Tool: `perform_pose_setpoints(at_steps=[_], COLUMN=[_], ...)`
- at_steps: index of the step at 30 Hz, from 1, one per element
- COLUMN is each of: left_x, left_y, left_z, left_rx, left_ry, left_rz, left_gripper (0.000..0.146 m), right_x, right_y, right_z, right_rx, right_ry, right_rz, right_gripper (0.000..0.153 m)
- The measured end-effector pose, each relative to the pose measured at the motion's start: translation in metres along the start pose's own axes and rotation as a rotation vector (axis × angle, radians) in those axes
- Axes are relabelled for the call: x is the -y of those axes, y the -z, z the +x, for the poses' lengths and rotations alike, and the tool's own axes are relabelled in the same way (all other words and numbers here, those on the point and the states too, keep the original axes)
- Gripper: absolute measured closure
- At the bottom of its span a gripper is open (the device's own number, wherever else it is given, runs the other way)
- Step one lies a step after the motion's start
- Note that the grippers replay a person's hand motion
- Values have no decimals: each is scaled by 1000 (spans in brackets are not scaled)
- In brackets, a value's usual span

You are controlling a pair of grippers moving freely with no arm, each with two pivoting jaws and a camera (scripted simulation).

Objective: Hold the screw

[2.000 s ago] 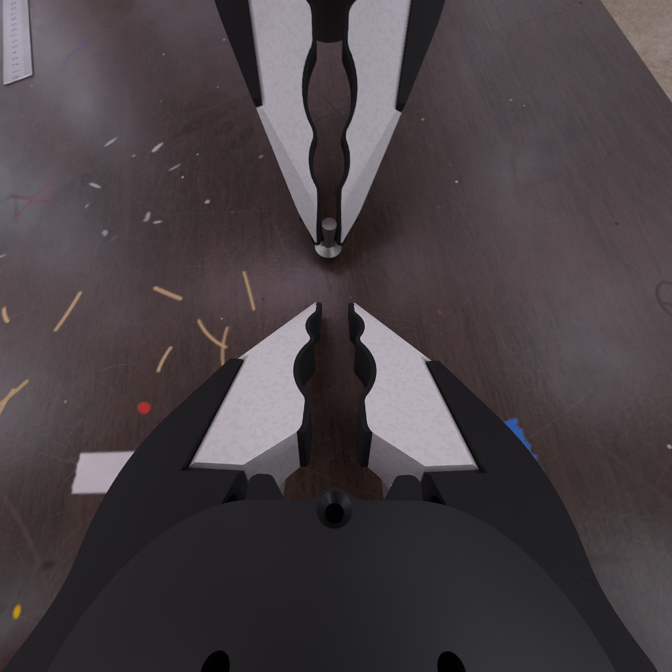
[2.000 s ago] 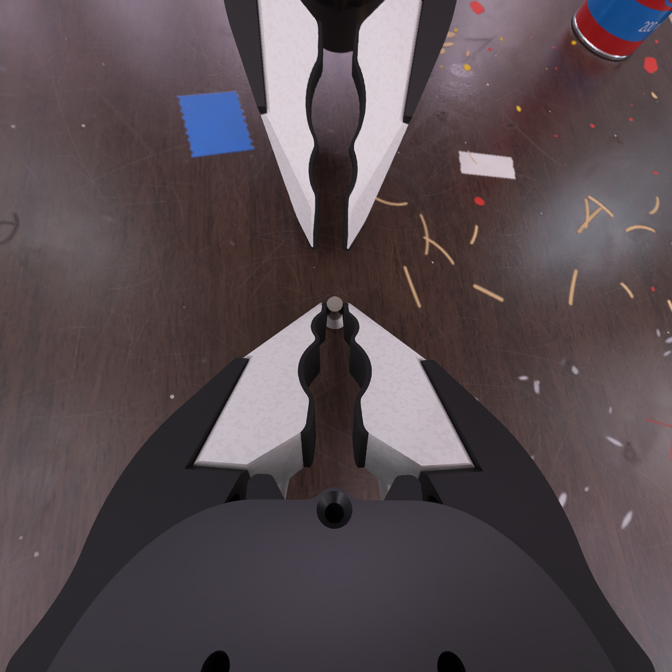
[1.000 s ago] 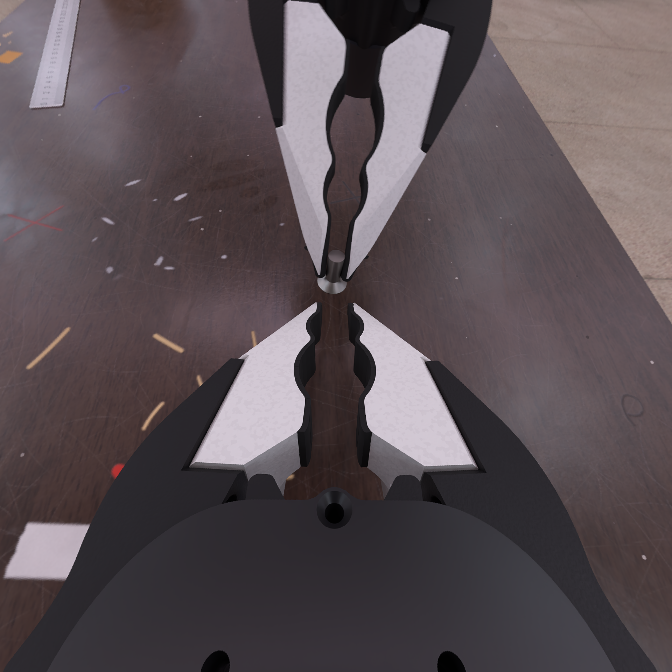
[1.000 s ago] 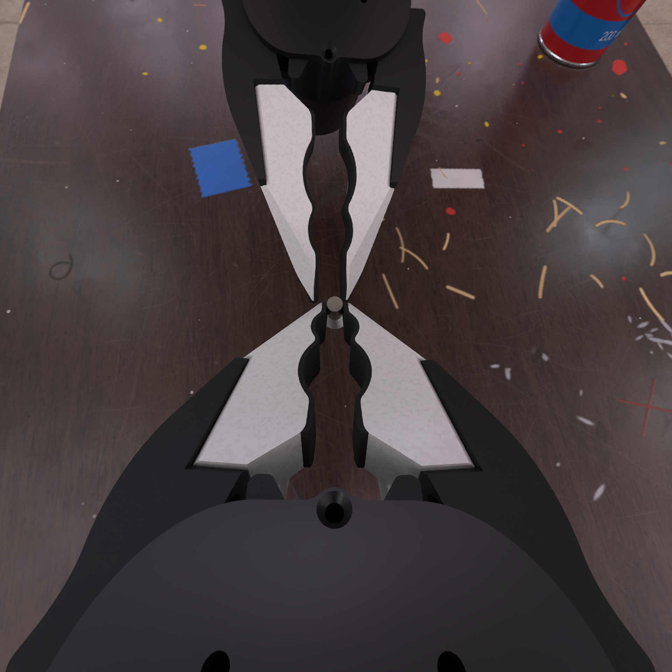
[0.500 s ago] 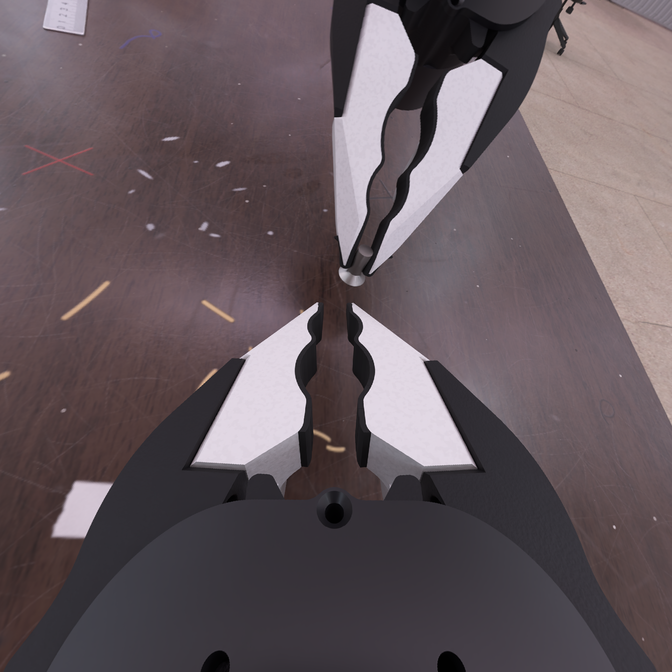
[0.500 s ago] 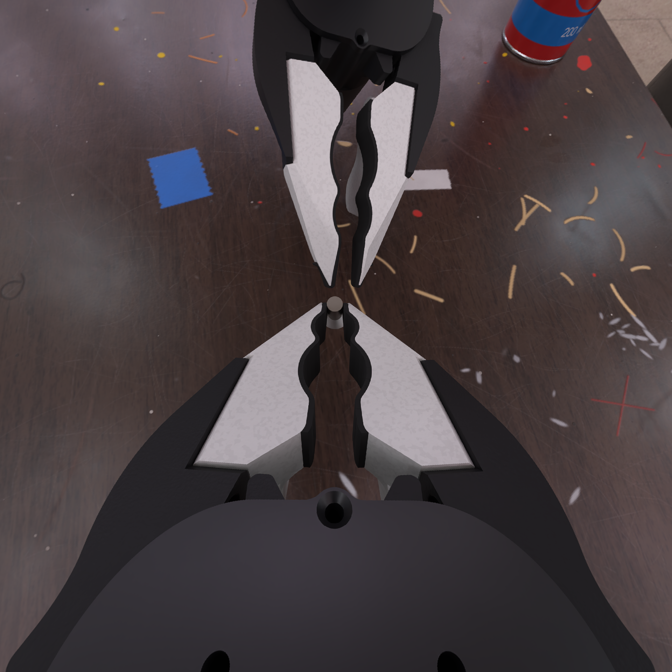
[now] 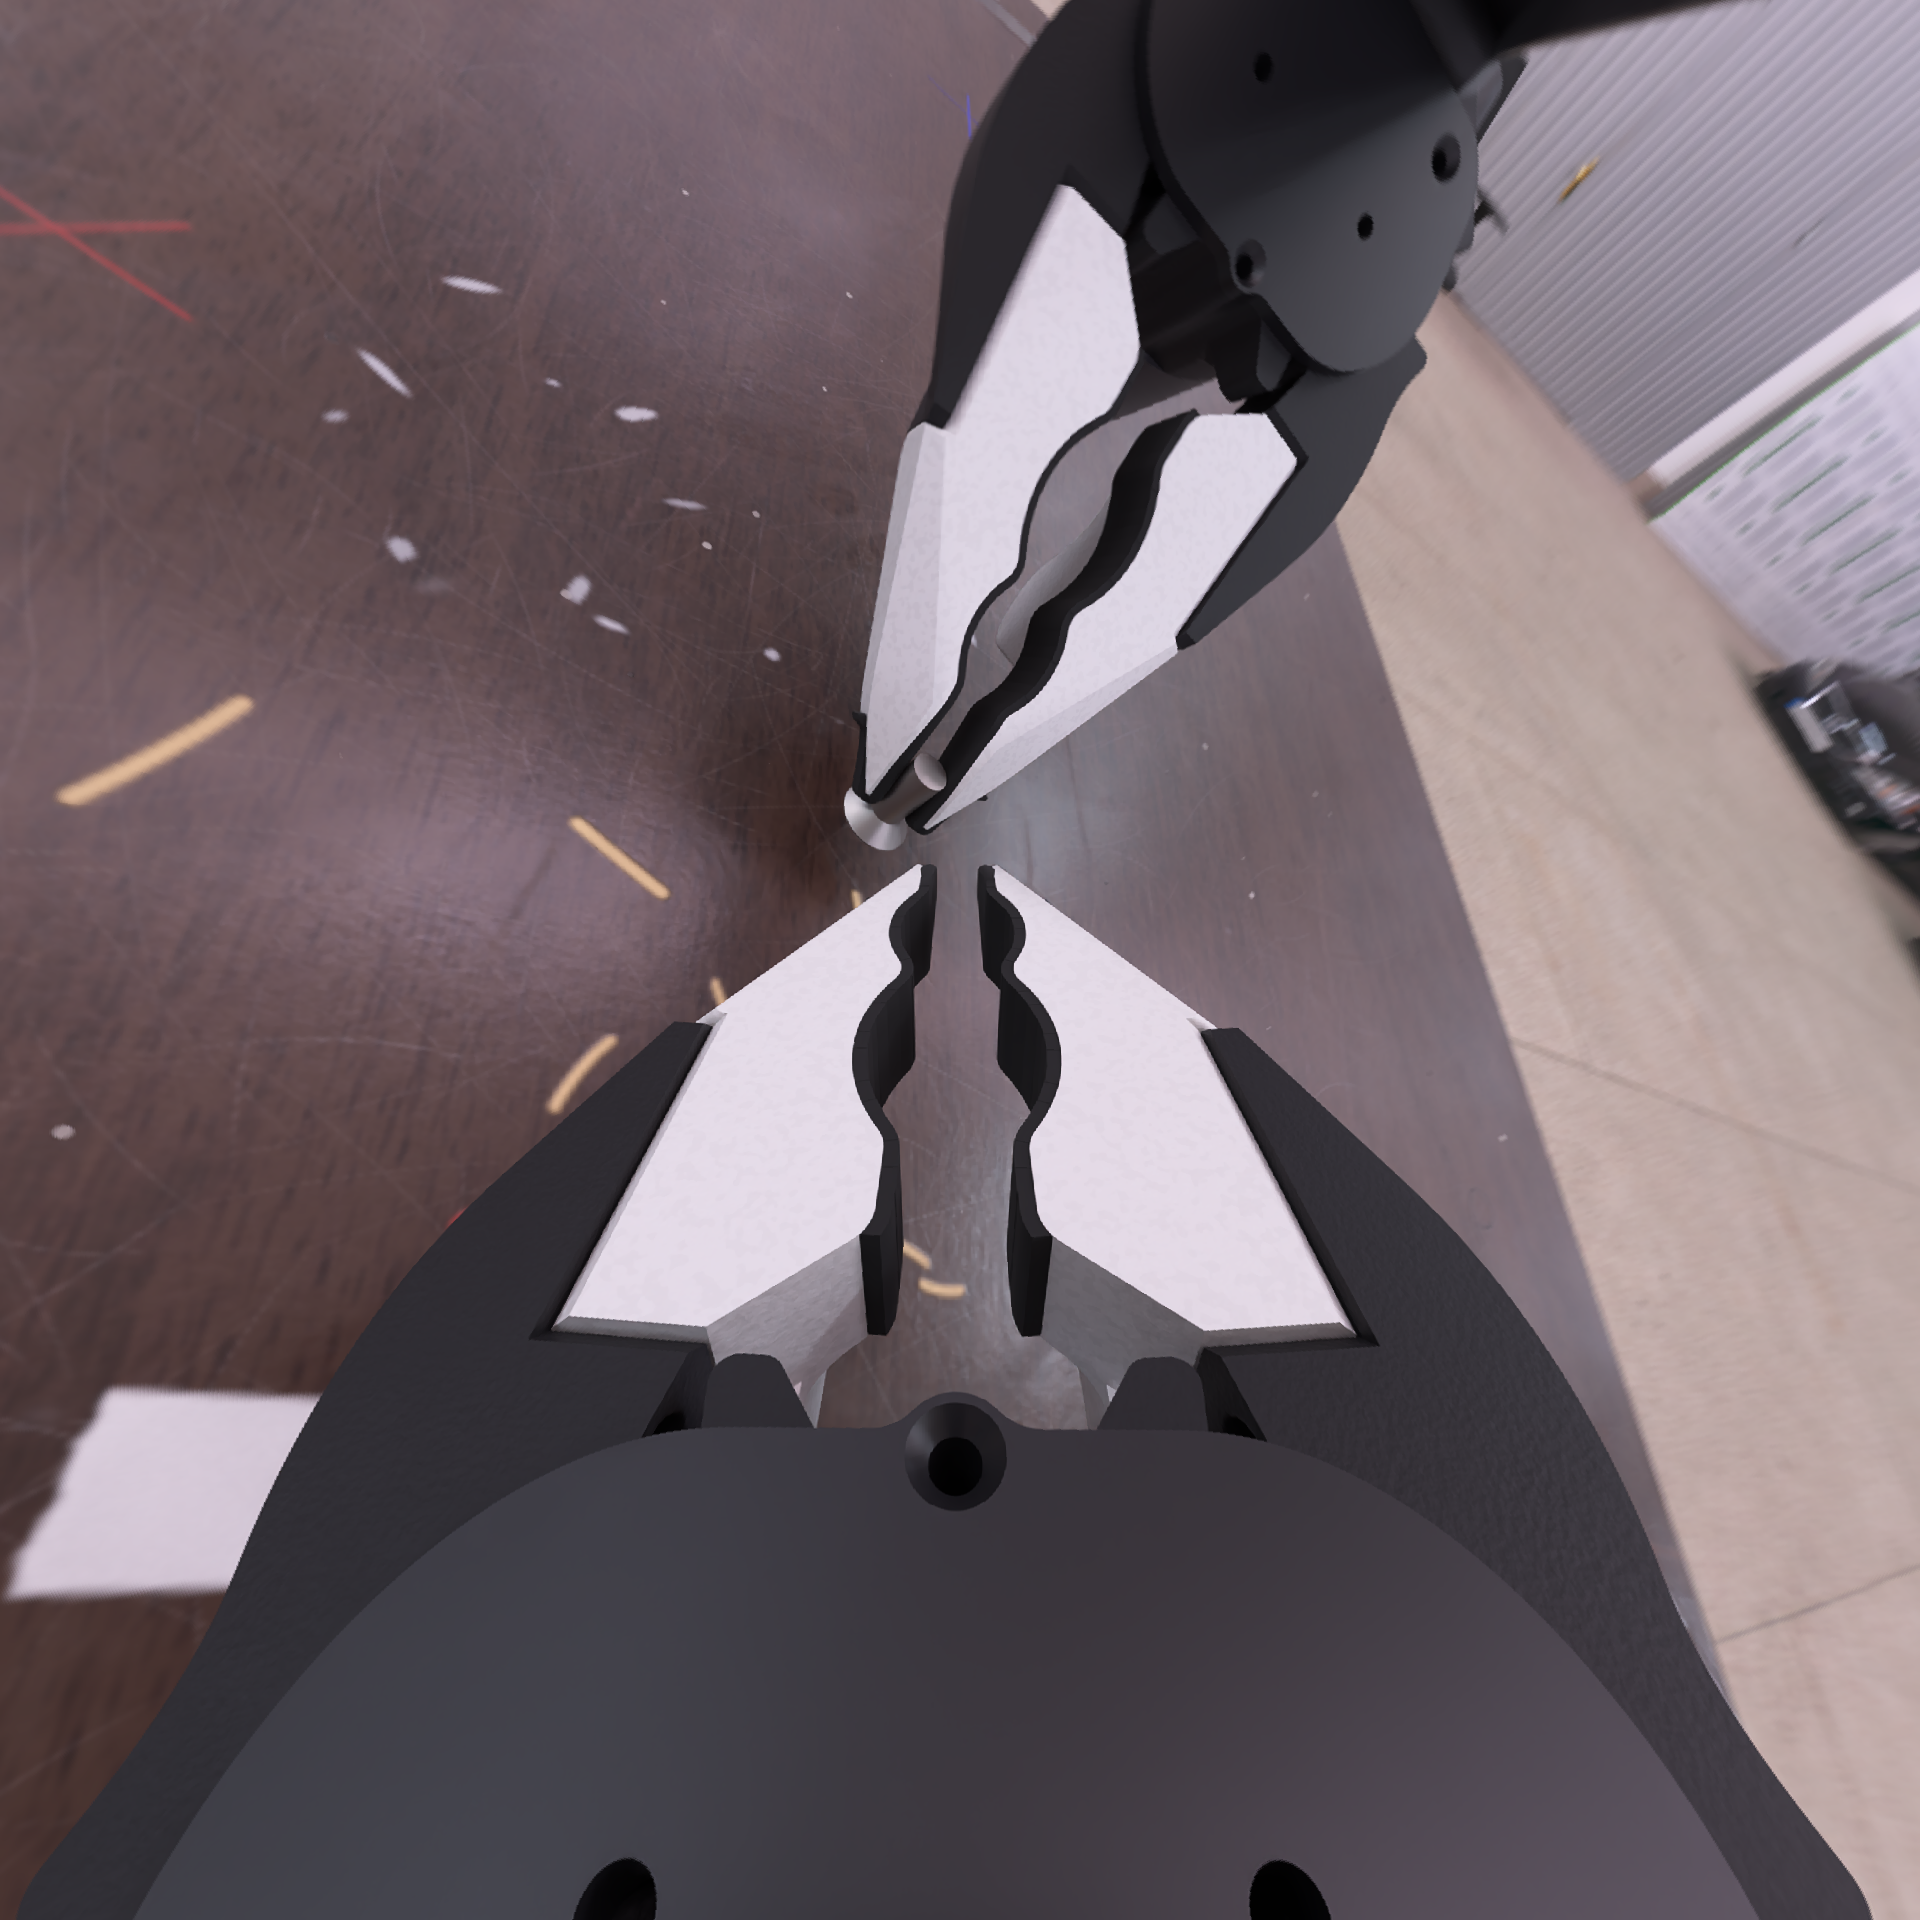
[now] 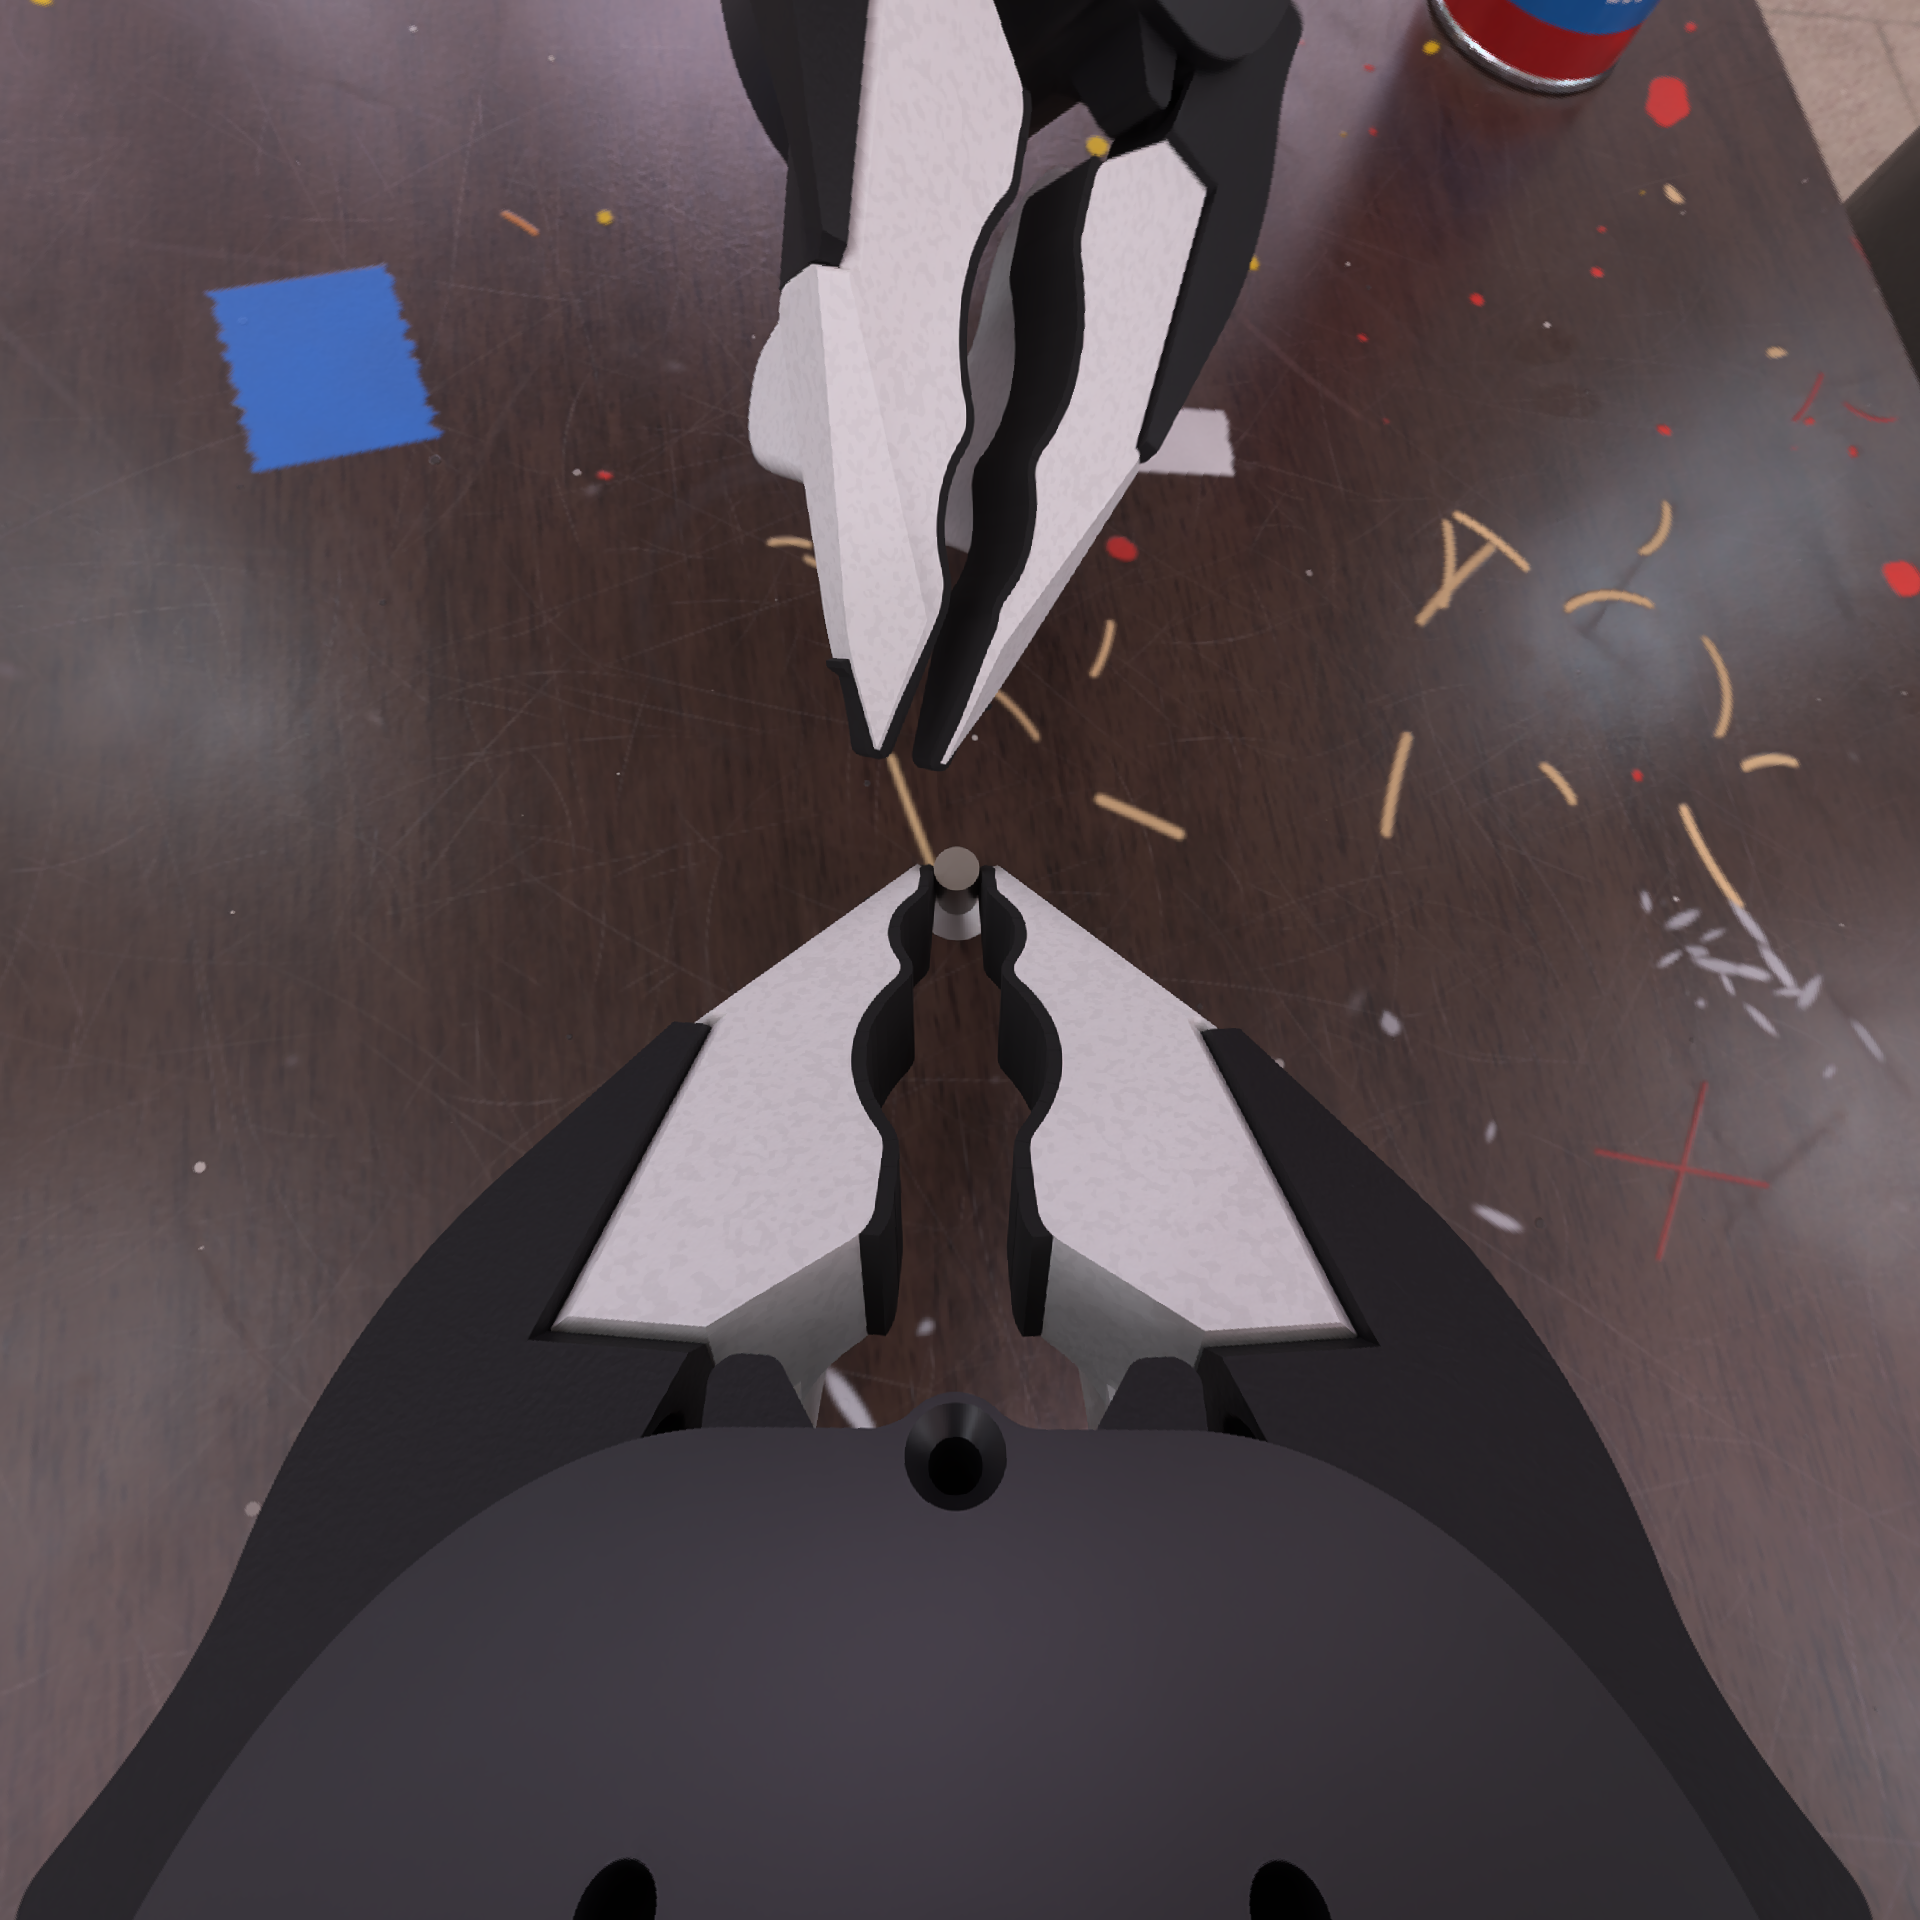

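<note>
The screw is small, grey and metal, and it is pinched by its shaft between the tips of my right gripper, which is shut on it above the dark wooden table. In the left wrist view the right gripper comes in from the upper right, with the screw's round head sticking out past its tips. My left gripper is open by a narrow gap and empty, its tips just short of the screw head. It also shows in the right wrist view, tilted, facing the screw.
A red and blue can stands at the table's far right. A blue patch, a white patch, tan shavings and paint flecks lie flat on the table. The table's edge borders a beige floor.
The two grippers drew tip to tip, then turned at an angle to each other with a small gap between them. The right gripper has kept the screw throughout. The left gripper's narrow opening is unchanged.
</note>
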State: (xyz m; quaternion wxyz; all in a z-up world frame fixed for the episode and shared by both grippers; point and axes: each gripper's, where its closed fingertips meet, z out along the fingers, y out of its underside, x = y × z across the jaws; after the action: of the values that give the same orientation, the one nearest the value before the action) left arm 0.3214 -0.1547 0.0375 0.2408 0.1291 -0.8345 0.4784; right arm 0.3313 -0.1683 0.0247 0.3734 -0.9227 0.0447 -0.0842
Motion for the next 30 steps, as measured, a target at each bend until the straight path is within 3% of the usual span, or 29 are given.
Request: perform_pose_setpoints(at_steps=[7, 18, 22, 30], left_x=[-3, -3, 11, -2], left_y=[1, 14, 12, -2], left_z=[1, -6, 3, 3], left_rx=[74, 115, 62, 95], left_ry=[-209, -210, -132, -217], left_rz=[-9, 21, 152, 11], left_gripper=[139, 139, 139, 138], right_x=[8, 18, 14, 15], right_y=[2, -4, 6, 13], right_z=[-4, -7, -8, -11], right_rx=[29, 30, 36, 28], right_ry=[-29, -37, -47, -57], right_rz=[59, 104, 85, 88], right_gripper=[145, 145, 145, 145])
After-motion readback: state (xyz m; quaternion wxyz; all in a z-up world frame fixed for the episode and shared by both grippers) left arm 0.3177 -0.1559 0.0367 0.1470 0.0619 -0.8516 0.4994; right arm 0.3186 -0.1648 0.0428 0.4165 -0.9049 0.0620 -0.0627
